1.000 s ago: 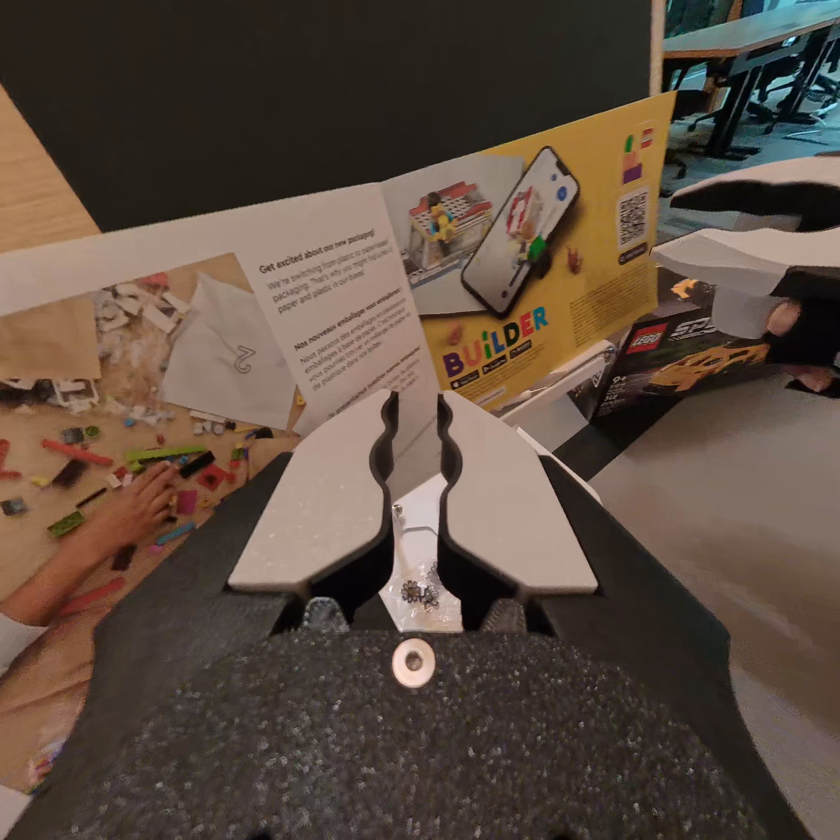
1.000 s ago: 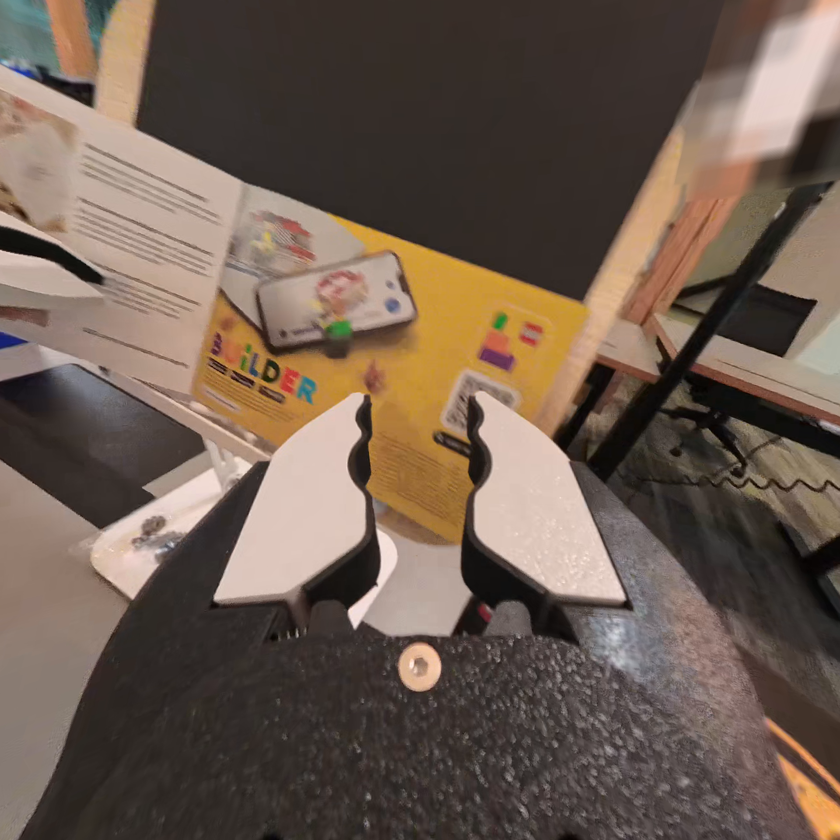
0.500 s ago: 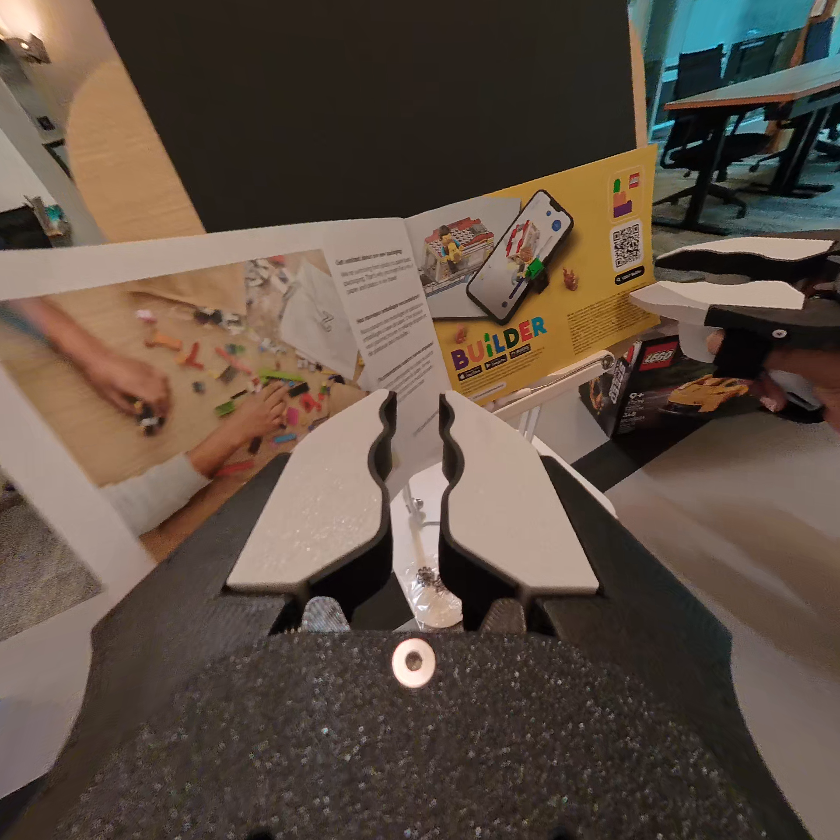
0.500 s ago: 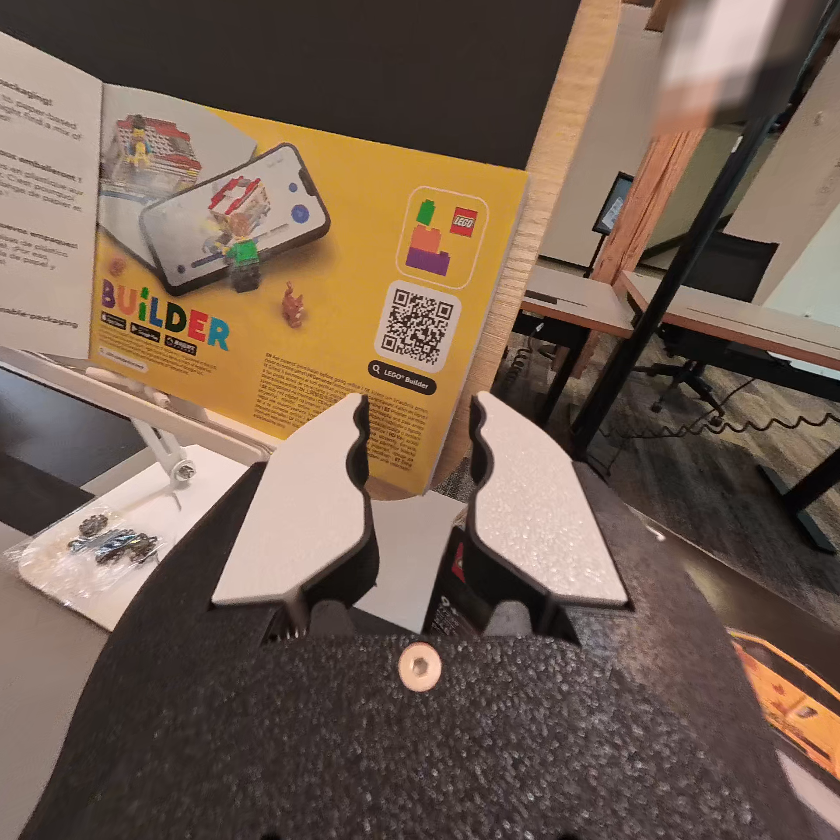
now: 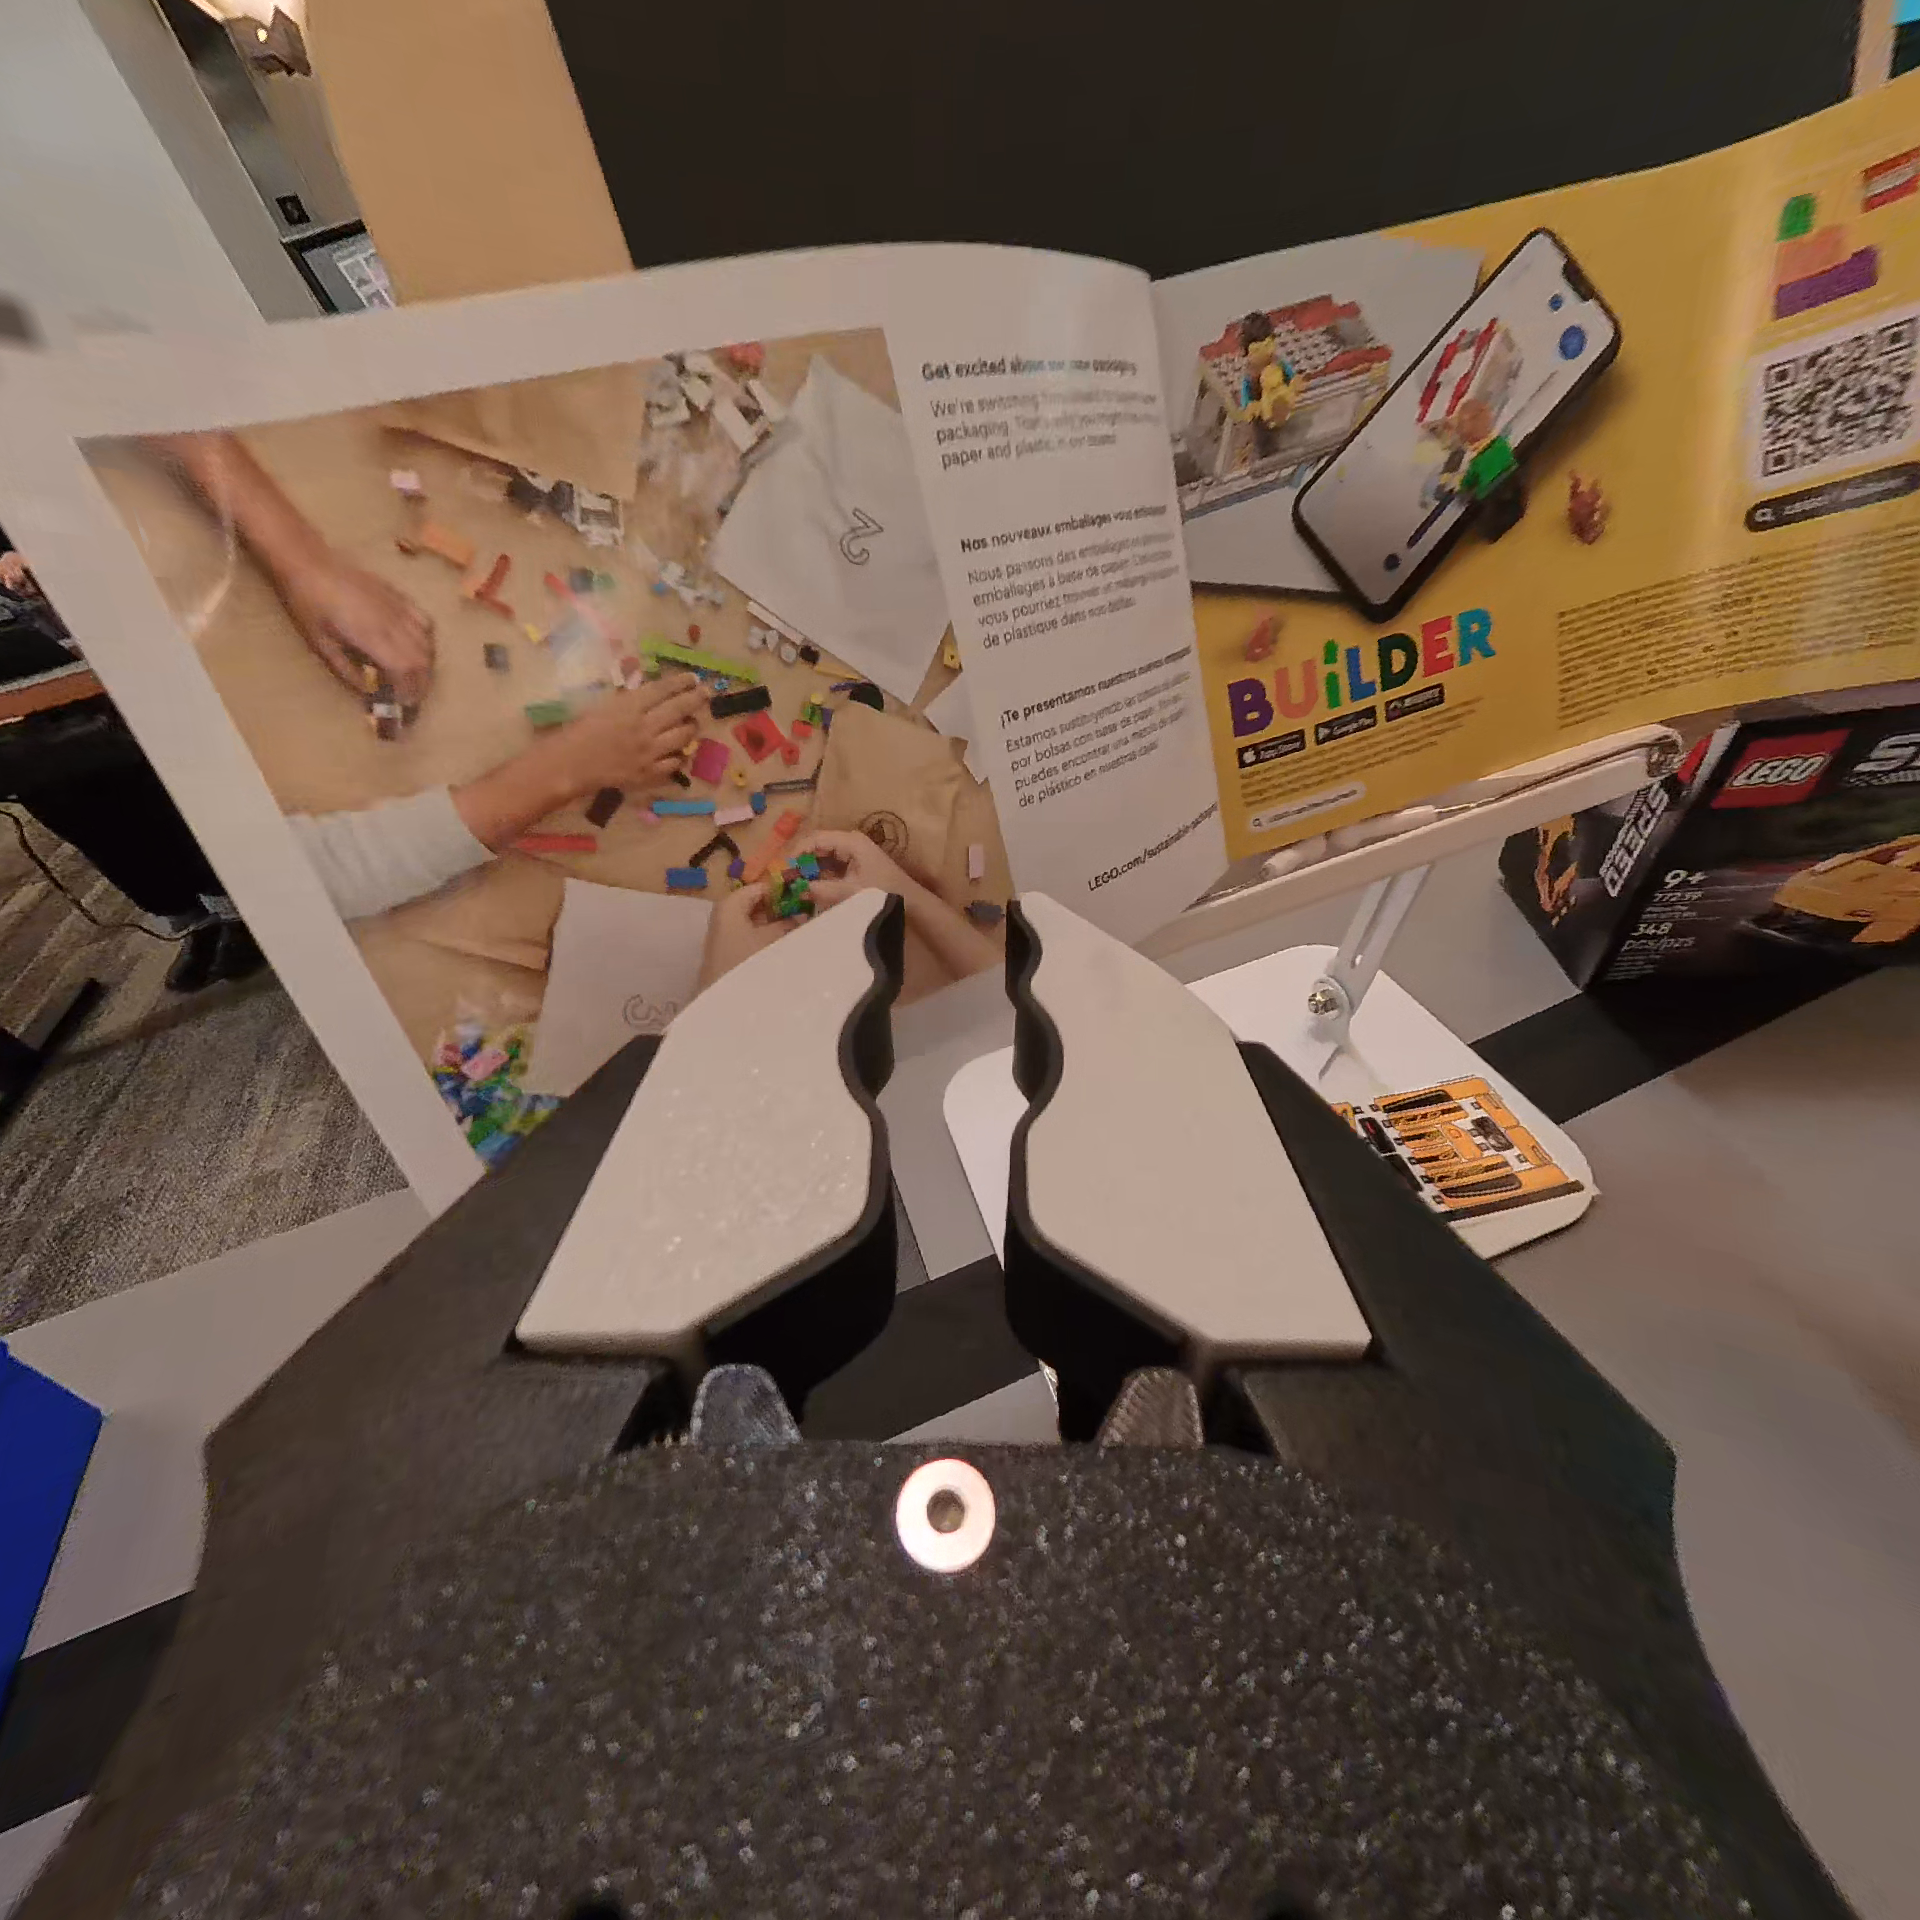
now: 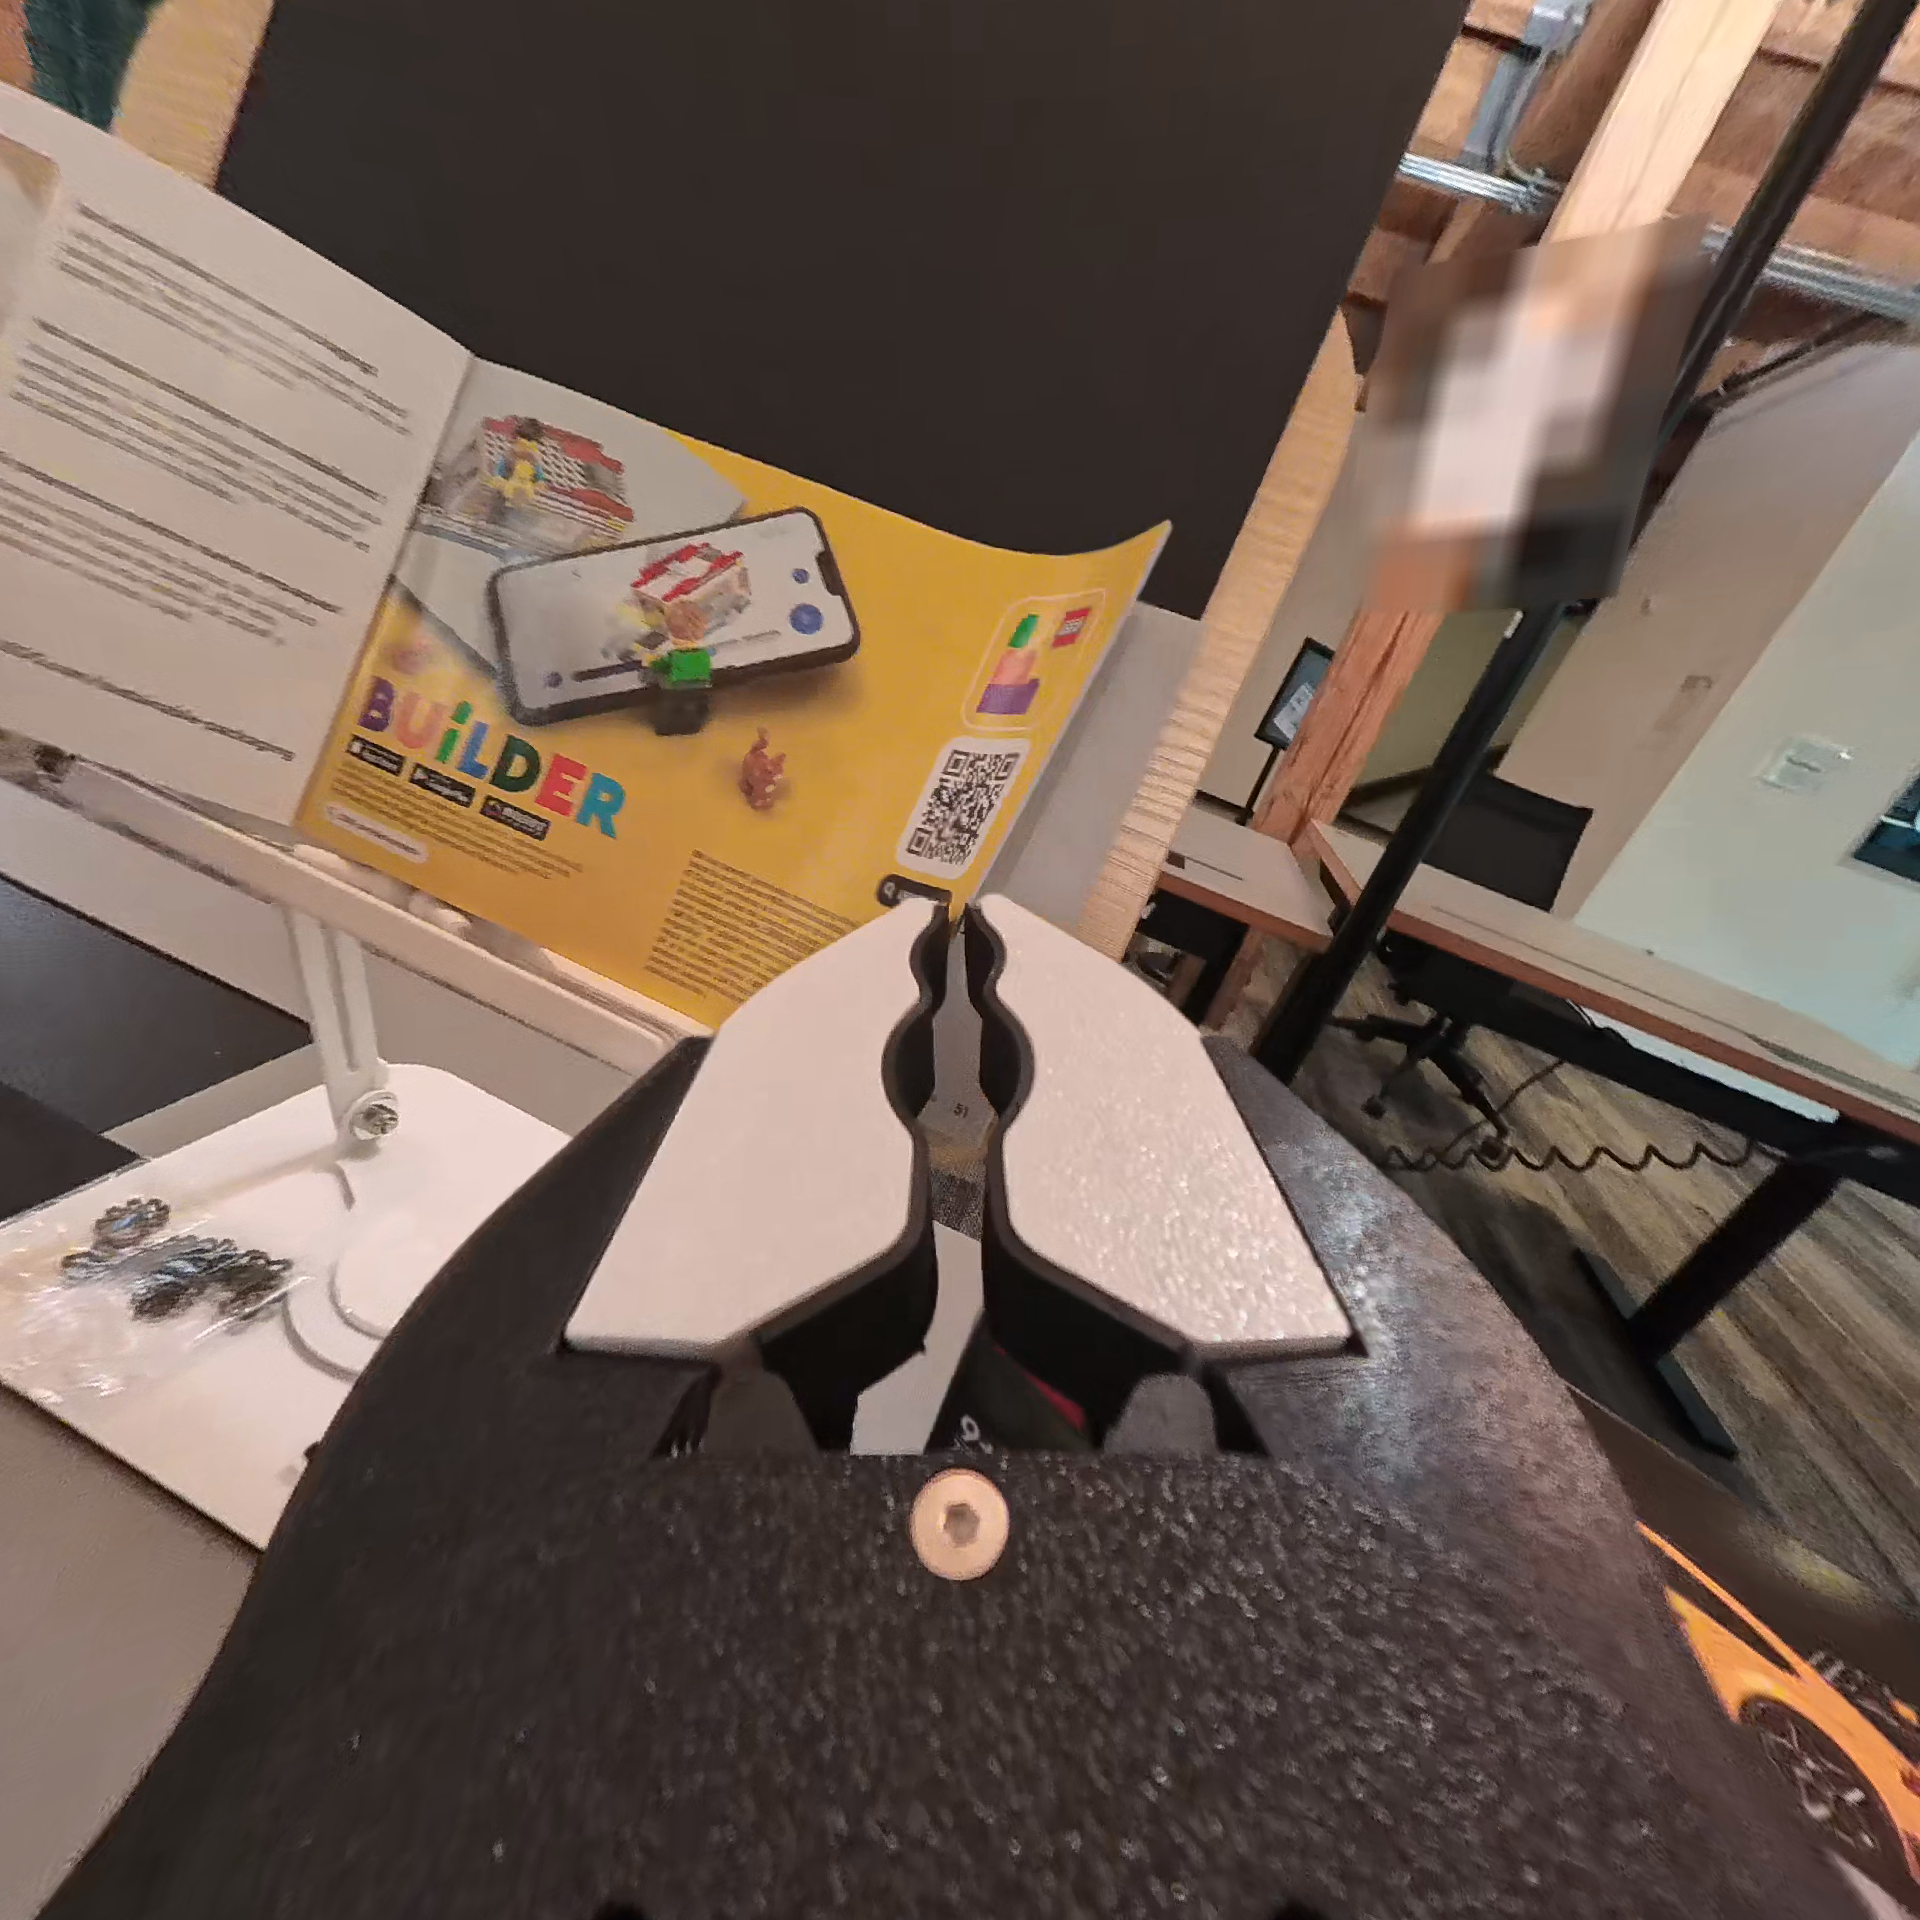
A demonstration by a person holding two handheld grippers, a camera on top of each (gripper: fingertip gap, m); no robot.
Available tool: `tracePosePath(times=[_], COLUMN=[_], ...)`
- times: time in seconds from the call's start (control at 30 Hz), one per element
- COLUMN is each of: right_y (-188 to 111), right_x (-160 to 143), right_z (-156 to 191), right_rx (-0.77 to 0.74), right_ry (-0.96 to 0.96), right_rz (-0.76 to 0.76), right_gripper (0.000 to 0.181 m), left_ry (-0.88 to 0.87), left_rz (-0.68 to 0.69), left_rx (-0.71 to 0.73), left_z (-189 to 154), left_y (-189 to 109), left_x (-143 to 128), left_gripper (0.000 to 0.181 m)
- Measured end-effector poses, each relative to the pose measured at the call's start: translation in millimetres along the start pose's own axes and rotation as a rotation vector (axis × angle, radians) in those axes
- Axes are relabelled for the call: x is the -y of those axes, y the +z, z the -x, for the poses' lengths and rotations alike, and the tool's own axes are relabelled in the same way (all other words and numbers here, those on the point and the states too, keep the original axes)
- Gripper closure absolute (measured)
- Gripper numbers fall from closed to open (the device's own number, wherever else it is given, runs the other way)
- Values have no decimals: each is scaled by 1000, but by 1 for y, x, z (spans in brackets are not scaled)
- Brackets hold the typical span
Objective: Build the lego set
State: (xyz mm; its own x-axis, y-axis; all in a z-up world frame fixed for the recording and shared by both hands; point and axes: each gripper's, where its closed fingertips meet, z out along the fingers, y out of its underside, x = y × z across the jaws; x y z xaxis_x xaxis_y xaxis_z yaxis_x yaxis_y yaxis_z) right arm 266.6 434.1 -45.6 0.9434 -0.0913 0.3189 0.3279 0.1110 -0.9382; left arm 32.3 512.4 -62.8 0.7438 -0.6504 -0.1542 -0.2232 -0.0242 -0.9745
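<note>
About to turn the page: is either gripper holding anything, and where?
Right gripper appears to pinch the booklet by its yellow page's lower right corner; left gripper is open, holding nothing.

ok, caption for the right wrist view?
Right gripper shut on the yellow page's corner of the instruction booklet propped on a white stand.

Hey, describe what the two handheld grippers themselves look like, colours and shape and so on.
The left gripper and right gripper look the same. Each has two broad pale grey fingers with a faintly sparkly flat top, backed in black, with wavy inner edges. They sit in a rough-textured black body with one round silver fastener at its centre. No cables or sleeves show.
</note>
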Motion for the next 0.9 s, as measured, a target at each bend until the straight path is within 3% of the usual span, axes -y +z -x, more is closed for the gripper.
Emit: tracePosePath(times=[0.17, 0.33, 0.43, 0.5, 0.73, 0.9], right_y=[-3, 11, 15, 15, -4, -25], right_x=[9, -12, -19, -18, 5, 29], right_z=[14, 1, -9, -9, 2, 35], right_rx=[86, 79, 52, 75, 130, 209], right_ry=[1, 115, 140, 155, 127, -19], right_rz=[-57, 89, 120, 120, -16, -150], right_gripper=[164, 156, 179, 180, 180, 181], left_ry=[-11, -8, -5, 2, -8, -13], left_rz=[22, 23, 22, 25, 14, -32], left_rx=[-8, -17, -23, -24, -63, -179], left_z=[4, 4, 3, 3, -5, -37], left_y=[7, 7, 6, 5, 5, 2], left_x=[-7, -7, -7, -7, -3, 17], left_gripper=[163, 163, 163, 163, 163, 158])
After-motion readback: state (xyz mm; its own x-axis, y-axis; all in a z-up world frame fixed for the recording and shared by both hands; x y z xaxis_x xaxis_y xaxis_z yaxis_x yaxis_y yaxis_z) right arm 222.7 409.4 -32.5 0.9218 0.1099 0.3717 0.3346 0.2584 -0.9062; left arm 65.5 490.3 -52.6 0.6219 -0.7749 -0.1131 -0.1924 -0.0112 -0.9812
